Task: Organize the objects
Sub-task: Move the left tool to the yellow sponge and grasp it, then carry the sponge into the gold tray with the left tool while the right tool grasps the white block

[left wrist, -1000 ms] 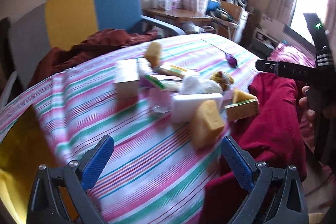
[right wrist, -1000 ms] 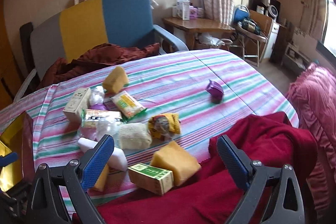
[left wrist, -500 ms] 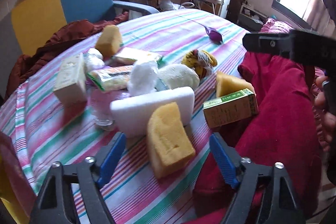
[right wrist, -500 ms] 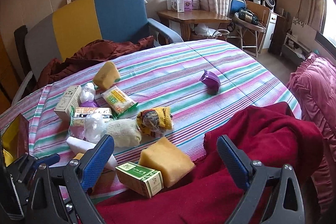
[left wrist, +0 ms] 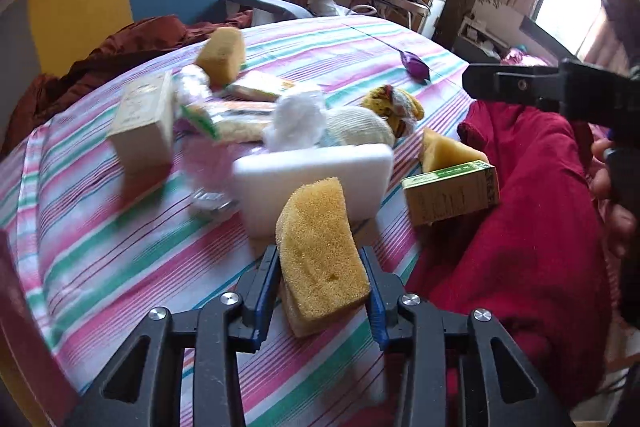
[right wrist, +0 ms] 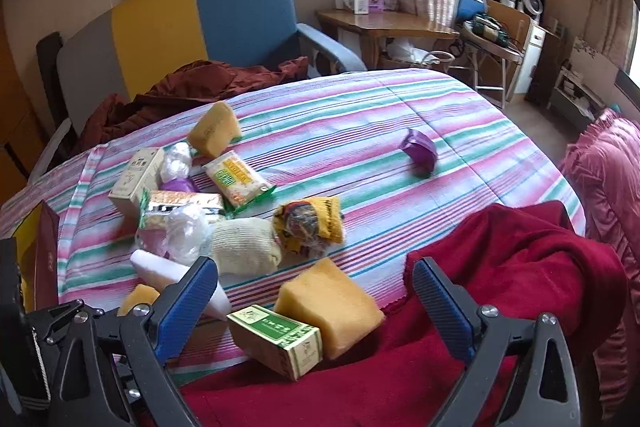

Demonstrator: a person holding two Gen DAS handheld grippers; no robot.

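Pinching a yellow sponge [left wrist: 320,251] between its blue pads, the left hand-held gripper [left wrist: 322,297] has just been closing and now grips it at the near edge of the striped bed cover [left wrist: 120,239], just in front of a white foam block [left wrist: 316,175]. Printing on the green carton [right wrist: 276,341] is too small to read. The right hand-held gripper [right wrist: 316,303] hangs wide open, empty, above that carton.
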